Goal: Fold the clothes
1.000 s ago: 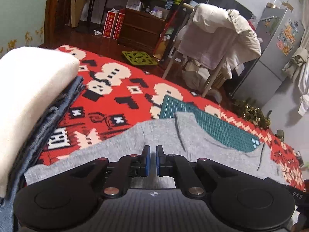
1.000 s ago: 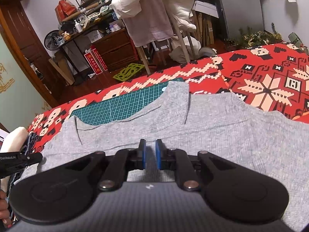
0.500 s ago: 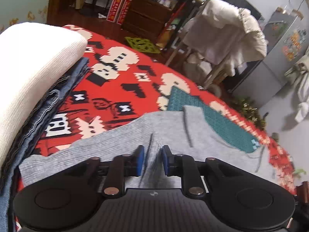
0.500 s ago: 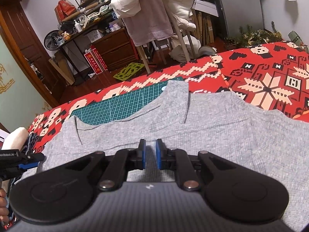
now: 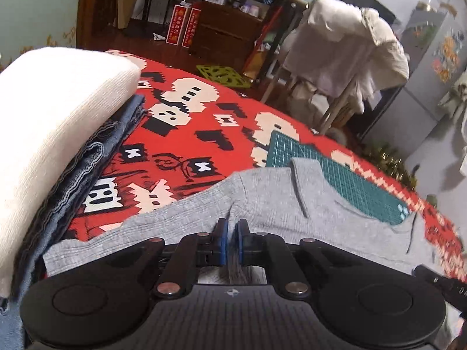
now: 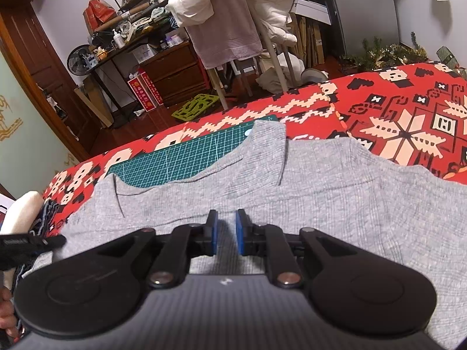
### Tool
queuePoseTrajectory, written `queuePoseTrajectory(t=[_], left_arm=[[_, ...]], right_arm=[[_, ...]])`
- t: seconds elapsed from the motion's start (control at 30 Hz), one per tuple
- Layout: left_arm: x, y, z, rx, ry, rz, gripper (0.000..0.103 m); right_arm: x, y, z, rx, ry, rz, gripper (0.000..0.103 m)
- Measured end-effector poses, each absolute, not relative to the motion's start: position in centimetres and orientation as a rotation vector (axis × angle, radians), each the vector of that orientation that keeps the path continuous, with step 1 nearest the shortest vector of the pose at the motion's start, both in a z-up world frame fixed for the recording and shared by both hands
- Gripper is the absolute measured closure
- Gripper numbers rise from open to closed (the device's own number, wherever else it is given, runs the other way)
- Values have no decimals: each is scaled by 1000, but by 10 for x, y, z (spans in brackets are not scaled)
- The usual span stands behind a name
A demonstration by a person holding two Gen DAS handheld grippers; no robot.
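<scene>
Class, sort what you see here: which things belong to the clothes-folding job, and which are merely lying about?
Belong to the job:
grey top
left gripper
right gripper
folded stack

Lying about:
green cutting mat
red patterned blanket
chair draped with laundry

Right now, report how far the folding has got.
Done: a cream and a denim piece lie stacked at the left. In hand: the left gripper has pinched the grey top; the right gripper sits open over it. Left: the top lies unfolded.
</scene>
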State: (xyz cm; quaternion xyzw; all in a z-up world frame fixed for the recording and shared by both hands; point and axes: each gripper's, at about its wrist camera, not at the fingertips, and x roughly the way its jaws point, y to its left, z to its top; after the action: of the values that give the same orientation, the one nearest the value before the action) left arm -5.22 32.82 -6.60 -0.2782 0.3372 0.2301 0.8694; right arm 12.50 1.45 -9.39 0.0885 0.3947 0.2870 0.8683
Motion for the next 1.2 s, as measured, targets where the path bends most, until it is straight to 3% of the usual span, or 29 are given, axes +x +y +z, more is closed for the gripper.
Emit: queuePoseTrajectory(t=[0.2,0.3,0.37,0.57,1.2], left_arm=[[-60,333,-58,-637,657,487,85],[-66,332,-48,-654,638,477,86],[-67,330,-44,-670,642,441,98],[-55,309,-52,-590,752,403,99],[-68,321,-57,-681,843,443,97]], right_arm=[[125,15,-94,186,826,602,88],[126,15,-94,188,827,603,88],[126,15,-94,191,828,604,88],[128,15,-94,202,832,609,86],[129,15,-95,200,832,609,87]])
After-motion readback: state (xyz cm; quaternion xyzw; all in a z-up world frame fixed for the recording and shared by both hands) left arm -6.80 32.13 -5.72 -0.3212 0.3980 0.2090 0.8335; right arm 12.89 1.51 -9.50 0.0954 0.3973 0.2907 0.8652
